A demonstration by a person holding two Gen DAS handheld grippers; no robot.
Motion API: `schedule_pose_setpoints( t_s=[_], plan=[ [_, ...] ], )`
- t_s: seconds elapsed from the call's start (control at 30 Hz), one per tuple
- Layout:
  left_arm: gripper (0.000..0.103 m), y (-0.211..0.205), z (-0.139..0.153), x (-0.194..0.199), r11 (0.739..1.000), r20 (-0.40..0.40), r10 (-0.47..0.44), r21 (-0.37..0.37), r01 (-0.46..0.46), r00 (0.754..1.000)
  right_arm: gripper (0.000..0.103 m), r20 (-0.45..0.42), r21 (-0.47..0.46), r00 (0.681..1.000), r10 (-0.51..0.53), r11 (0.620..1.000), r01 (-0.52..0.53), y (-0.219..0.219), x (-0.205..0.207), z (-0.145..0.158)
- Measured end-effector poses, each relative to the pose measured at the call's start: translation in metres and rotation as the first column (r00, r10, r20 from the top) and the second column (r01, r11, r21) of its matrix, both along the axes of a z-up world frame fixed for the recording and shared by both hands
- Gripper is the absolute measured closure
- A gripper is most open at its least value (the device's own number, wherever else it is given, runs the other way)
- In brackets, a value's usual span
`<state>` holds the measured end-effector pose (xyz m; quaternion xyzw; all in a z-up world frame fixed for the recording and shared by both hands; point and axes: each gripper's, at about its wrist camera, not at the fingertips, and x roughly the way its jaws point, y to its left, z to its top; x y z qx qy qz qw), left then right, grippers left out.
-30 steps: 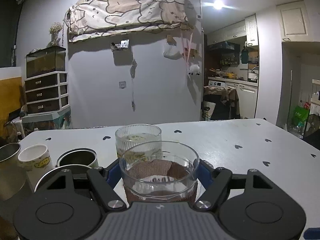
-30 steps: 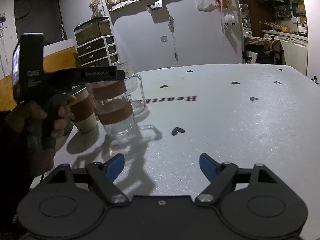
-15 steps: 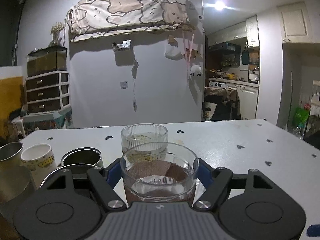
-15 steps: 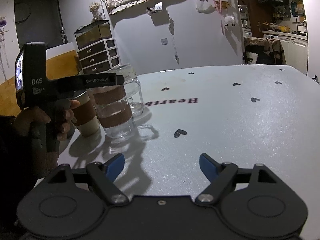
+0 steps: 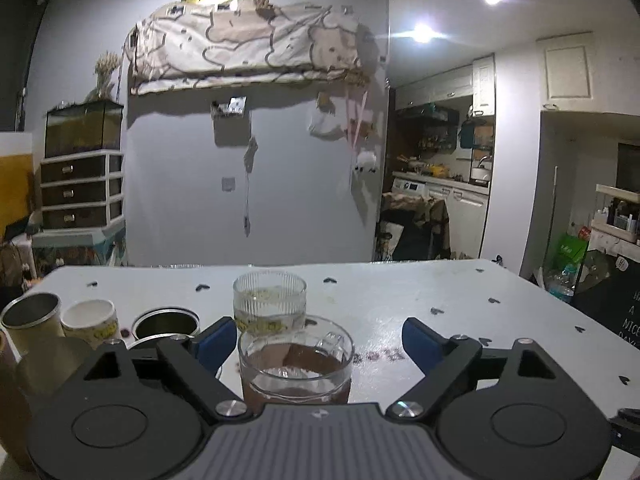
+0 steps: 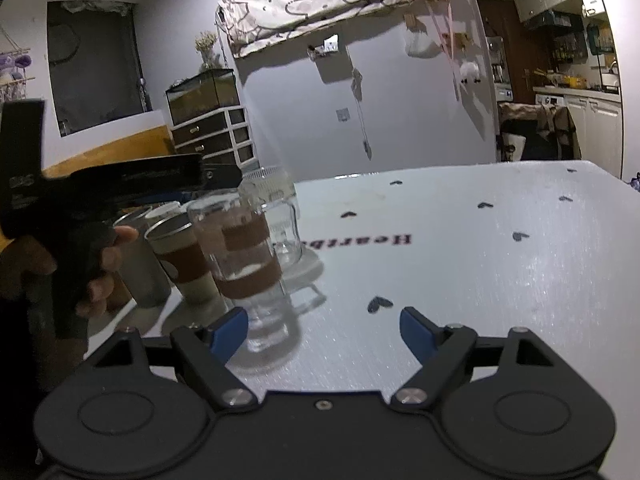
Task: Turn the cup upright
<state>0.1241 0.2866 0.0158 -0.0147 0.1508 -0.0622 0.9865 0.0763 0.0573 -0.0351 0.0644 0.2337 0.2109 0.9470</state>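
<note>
Glass with a brown sleeve: the cup (image 5: pixel 295 368) stands upright on the table (image 5: pixel 460 304), mouth up, handle toward 1 o'clock in my left view. My left claw (image 5: pixel 316 340) is released, jaws spread wide, and the cup sits between them nearer the left blue finger (image 5: pixel 212 340); I cannot tell whether that finger touches the glass. The other finger is well clear of it.

At 12 o'clock, just behind the cup, stands a ribbed glass (image 5: pixel 270 304). Toward 10 o'clock sit a dark tin (image 5: pixel 166 322), a white mug (image 5: pixel 91 320) and a steel tumbler (image 5: pixel 30 318), close together near the table edge.

From my right claw (image 6: pixel 322 326), also released with jaws wide and nothing between them, the cup (image 6: pixel 250 268) shows at 11 o'clock, its base just beyond my left blue finger (image 6: pixel 228 330). My left hand (image 6: pixel 72 264) grips the other claw's black handle at 9 o'clock, its body reaching over the cup. Beside the cup, toward 10 o'clock, stand a sleeved paper cup (image 6: pixel 182 258) and a grey tumbler (image 6: pixel 142 270). Black hearts and the upside-down red word "Heartb…" mark the white table (image 6: pixel 500 280).
</note>
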Motion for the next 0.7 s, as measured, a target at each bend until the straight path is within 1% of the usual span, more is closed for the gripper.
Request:
schedule_pose_setpoints(
  t_s=[0.13, 0.33, 0.43, 0.53, 0.7],
  plan=[
    [0.012, 0.004, 0.006, -0.017, 1.0, 0.008, -0.001, -0.014, 0.001, 1.0, 0.019, 0.014, 0.0, 1.0, 0.003, 1.0, -0.003, 0.003, -0.002, 0.004],
    [0.005, 0.012, 0.008, -0.055, 0.999, 0.014, 0.037, -0.013, -0.037, 0.999, 0.018, 0.058, 0.001, 0.998, 0.004, 1.0, -0.004, 0.005, -0.01, 0.013],
    [0.002, 0.017, 0.008, -0.072, 0.998, 0.025, 0.061, -0.001, -0.061, 0.998, 0.017, 0.078, -0.004, 0.997, -0.004, 1.0, 0.004, 0.006, -0.014, 0.017],
    [0.0, 0.024, 0.007, -0.085, 0.996, 0.027, 0.091, -0.009, -0.091, 0.996, 0.016, 0.098, -0.01, 0.995, -0.019, 1.0, 0.02, 0.007, -0.018, 0.022],
    [0.0, 0.032, -0.005, -0.104, 0.994, 0.009, 0.108, -0.024, -0.107, 0.994, 0.011, 0.14, -0.037, 0.989, -0.044, 0.998, 0.05, 0.012, -0.025, 0.028]
  ],
)
